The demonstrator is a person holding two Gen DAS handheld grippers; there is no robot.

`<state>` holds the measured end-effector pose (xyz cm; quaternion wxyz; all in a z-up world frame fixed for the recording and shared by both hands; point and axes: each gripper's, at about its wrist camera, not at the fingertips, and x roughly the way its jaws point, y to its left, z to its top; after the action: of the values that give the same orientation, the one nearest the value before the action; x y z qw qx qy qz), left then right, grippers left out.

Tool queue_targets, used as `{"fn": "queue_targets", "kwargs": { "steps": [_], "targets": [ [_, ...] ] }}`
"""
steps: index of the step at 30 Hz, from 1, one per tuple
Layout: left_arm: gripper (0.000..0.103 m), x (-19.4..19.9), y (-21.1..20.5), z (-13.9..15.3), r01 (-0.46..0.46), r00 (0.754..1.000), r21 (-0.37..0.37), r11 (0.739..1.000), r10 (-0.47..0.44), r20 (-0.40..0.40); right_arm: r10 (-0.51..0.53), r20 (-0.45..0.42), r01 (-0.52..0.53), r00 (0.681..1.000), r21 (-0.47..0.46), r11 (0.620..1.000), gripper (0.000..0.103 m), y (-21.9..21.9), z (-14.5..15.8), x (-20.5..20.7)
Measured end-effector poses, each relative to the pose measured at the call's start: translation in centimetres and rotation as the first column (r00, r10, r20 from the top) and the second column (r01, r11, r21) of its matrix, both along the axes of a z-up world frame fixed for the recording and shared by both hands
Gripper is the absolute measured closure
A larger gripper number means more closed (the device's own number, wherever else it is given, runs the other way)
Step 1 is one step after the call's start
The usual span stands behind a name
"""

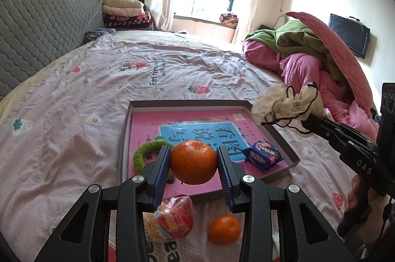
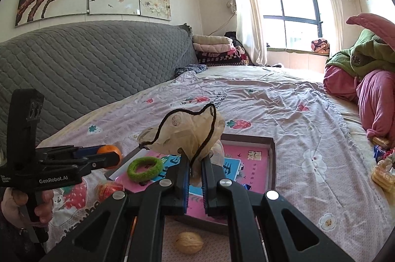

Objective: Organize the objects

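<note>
My left gripper is shut on an orange and holds it above the near edge of a shallow grey box. The box holds a pink book, a green fuzzy ring and a blue snack packet. My right gripper is shut on a cream drawstring pouch, lifted over the box. In the left wrist view the pouch hangs above the box's far right corner. The right wrist view shows the left gripper with its orange at the left.
On the bedsheet in front of the box lie a second orange, a red wrapped snack and a walnut. Biscuit packets lie at the right. Piled pink and green quilts fill the right, a grey headboard the left.
</note>
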<state>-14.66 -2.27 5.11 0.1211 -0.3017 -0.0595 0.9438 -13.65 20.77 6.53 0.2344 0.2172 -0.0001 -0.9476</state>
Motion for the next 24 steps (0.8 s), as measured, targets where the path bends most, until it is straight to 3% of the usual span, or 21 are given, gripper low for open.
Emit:
{"fn": "queue_targets", "kwargs": {
  "steps": [24],
  "targets": [
    [0.064,-4.8,-3.0,0.1,-0.051,0.999,-0.005,0.999,0.051,0.004,0.004,-0.004,-0.004,1.000,0.063,0.998,0.094,-1.3,-0.6,-3.3]
  ]
}}
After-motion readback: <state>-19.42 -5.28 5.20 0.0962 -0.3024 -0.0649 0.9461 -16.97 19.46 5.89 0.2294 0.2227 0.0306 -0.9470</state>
